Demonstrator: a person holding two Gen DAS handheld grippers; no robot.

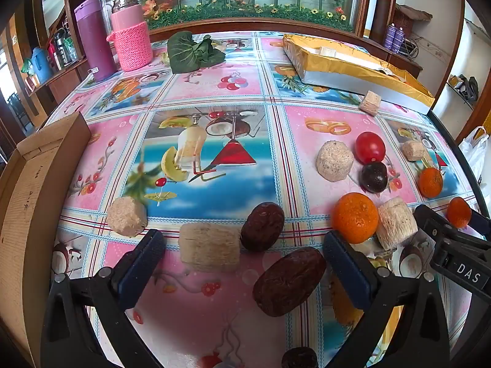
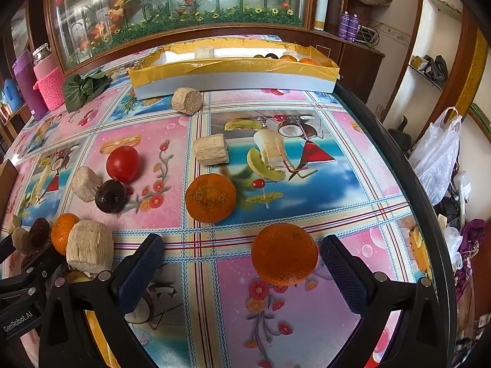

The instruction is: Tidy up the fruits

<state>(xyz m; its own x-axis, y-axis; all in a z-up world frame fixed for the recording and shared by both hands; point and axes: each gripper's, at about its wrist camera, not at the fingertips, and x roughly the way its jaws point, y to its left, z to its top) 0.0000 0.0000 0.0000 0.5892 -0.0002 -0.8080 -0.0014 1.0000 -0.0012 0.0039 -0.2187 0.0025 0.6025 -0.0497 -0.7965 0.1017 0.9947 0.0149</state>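
Fruits lie scattered on a table with a colourful fruit-print cloth. In the left wrist view my left gripper (image 1: 242,257) is open over a beige block (image 1: 209,247) and two brown dates (image 1: 262,226) (image 1: 288,280). An orange (image 1: 355,217), a tomato (image 1: 370,147) and a dark plum (image 1: 373,177) lie to its right. In the right wrist view my right gripper (image 2: 241,260) is open, with an orange (image 2: 284,254) between its fingers, close to the right one. A second orange (image 2: 211,197) lies just beyond. The yellow-lined box (image 2: 233,75) at the back holds some fruit.
Several beige blocks (image 2: 89,245) lie among the fruit. A wooden box (image 1: 33,214) stands at the left edge. A purple flask (image 1: 93,38), a pink knitted jar (image 1: 130,40) and green leaves (image 1: 193,52) stand at the back. The table edge (image 2: 423,202) runs along the right.
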